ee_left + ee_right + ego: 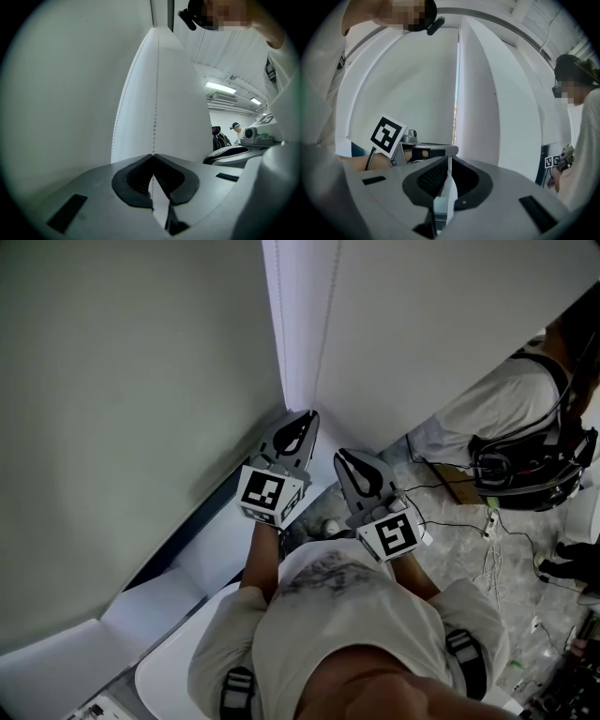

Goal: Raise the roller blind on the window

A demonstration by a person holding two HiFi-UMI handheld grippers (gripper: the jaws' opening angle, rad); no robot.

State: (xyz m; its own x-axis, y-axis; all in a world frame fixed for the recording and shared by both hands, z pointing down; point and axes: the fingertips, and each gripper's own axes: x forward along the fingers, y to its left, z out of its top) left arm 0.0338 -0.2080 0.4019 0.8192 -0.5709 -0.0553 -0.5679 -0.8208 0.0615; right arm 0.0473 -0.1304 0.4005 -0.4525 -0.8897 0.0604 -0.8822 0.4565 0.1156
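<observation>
The white blind (441, 324) is seen hanging down over the window, with a grey wall (122, 427) at its left edge. Its bead chain (154, 108) is hung along that left edge, just beside the wall.

The left gripper (153, 157) is held at the lower left corner of the blind. Its jaws are pressed together, and the chain is pinched between their tips and stretched straight up from them.

The right gripper (449, 160) is held just beside the left one, a little lower and farther from the blind. Its jaws are closed as well, and a thin pale strand in line with the chain is caught between their tips.

Below the blind's lower edge a white ledge (220, 545) is seen running along the wall. To the right of the blind a second person (506, 399) in a white shirt is seen, and cables (487, 554) are spread on the floor below that person.
</observation>
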